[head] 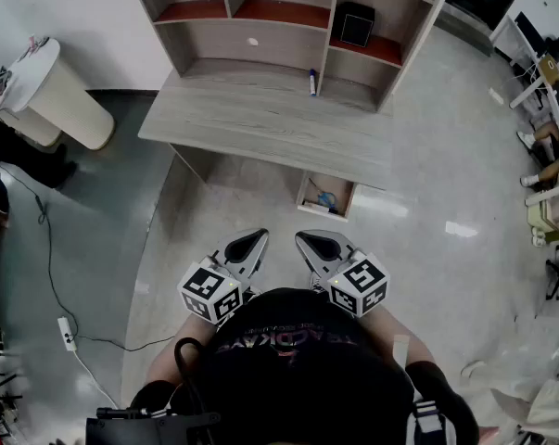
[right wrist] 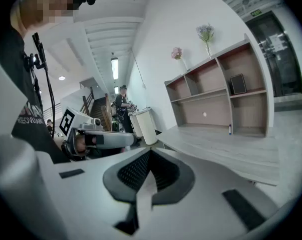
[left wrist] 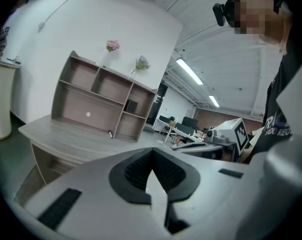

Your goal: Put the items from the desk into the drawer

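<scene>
At six o'clock from the bench, I hold left gripper and right gripper pressed together, empty, the open drawer at twelve.

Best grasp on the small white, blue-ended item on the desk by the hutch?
Take the white item mid-body, approaching level from the open front of the desk. It looks slim and upright, close beside the hutch divider, so a rear approach is blocked. Fingers closing across its narrow width would probably hold best.

Marker on desk; drawer open
</scene>
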A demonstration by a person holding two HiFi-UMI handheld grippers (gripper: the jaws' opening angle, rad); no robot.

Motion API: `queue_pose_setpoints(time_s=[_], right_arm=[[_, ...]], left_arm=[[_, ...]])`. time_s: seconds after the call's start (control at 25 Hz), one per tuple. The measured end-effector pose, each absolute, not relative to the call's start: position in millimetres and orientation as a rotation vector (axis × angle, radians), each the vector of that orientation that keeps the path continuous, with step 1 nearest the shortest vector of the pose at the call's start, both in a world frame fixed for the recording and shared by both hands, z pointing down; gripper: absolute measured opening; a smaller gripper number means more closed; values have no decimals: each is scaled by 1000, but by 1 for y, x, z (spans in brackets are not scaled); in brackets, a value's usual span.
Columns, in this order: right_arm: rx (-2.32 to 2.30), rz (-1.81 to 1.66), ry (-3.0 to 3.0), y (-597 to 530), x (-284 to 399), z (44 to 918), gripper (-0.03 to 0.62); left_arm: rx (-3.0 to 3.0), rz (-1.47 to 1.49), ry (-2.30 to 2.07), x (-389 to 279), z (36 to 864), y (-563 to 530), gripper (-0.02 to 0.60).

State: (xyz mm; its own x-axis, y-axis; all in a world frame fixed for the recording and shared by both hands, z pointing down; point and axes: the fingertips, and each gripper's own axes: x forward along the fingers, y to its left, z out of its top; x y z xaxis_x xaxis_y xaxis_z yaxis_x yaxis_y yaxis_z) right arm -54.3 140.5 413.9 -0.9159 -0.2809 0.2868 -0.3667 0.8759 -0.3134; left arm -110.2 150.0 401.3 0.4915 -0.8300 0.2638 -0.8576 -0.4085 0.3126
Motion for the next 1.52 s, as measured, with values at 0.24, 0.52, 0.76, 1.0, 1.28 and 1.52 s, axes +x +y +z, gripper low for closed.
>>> queue_pose_setpoints(time_s=[0.24,0.52,0.76,1.0,1.28,1.52], right_arm=[[495,536,-2816,141,-54,415,16],[492,532,-2825,141,-54,412,17],[501,551,-2838,141,-52,410,17],[513,555,-2845,137,-49,410,17],[560,548,-2843,127,-35,410,17],[582,566,-2841,118,-20,411,17]], left_arm=[[2342,95,-1403,-109,401,151,9],[2345,97,-1402,-110,400,151,9],[2344,97,-1401,-109,400,153,9],[2340,100,-1394,-108,403,151,9],[2333,93,-1380,-98,406,145,9],[2332,104,-1356,-83,409,137,9]])
